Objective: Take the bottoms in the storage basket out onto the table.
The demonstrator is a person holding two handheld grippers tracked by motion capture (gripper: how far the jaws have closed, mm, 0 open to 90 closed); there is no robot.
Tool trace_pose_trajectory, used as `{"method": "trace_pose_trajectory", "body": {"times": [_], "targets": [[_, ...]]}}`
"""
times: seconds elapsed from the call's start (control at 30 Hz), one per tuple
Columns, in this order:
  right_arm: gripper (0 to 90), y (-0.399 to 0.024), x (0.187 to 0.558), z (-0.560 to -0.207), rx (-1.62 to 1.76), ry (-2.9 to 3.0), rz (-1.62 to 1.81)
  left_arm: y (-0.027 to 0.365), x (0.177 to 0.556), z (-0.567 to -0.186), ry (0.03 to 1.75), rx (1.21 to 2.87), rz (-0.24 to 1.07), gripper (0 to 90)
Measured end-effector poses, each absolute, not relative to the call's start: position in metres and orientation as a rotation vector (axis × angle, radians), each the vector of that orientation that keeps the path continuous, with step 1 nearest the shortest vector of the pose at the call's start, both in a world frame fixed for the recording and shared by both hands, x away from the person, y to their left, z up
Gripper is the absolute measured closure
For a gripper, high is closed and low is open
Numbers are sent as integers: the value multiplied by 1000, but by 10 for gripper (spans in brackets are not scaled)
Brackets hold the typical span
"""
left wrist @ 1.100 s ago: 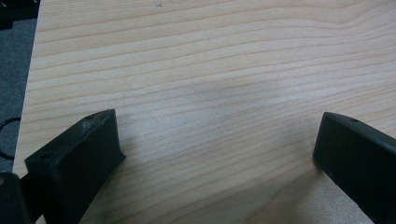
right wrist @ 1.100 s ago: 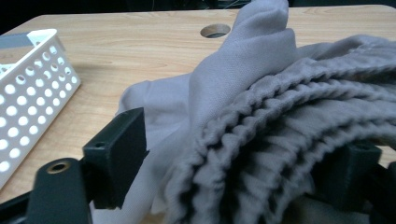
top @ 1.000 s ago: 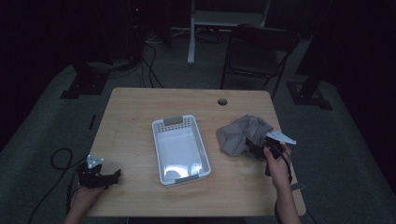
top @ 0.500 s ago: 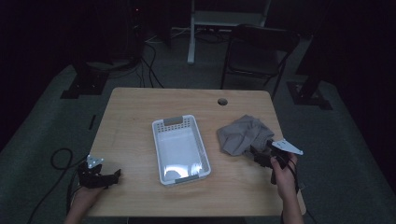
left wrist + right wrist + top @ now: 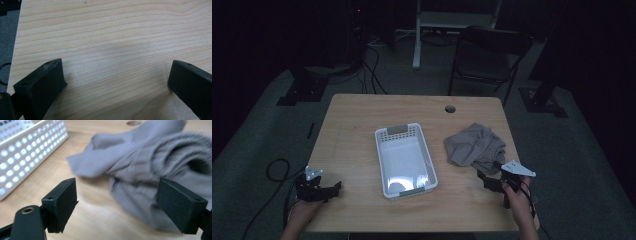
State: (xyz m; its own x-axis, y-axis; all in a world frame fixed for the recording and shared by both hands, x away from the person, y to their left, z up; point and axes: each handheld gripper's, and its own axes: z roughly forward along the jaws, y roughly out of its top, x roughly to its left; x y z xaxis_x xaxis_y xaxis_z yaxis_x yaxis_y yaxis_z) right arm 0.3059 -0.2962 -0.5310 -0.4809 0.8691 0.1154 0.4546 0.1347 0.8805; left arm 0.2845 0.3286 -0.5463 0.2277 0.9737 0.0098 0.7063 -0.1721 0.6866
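High view shows the right claw (image 5: pixel 488 181) wide open and empty just beside the grey cloth (image 5: pixel 474 146) near the counter's (image 5: pixel 357 125) right edge, left claw (image 5: pixel 333 187) likewise open.

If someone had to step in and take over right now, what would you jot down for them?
Right tongs: open, holding nothing, aimed at the grey cloth, just short of its near edge.
Left tongs: open, over bare table at the near left corner.
The cloth lies crumpled on the table, right of the white basket, apart from it. The basket looks empty.
Done: nothing gripped.
Left, probably: grip the cloth and put it in the basket.
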Motion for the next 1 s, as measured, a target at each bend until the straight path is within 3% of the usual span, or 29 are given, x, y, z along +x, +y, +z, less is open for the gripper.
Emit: {"method": "trace_pose_trajectory", "body": {"times": [1.0], "targets": [[155,-261,289,-546,857,2410,1287,329,284,-546,1540,1948,623,14]]}}
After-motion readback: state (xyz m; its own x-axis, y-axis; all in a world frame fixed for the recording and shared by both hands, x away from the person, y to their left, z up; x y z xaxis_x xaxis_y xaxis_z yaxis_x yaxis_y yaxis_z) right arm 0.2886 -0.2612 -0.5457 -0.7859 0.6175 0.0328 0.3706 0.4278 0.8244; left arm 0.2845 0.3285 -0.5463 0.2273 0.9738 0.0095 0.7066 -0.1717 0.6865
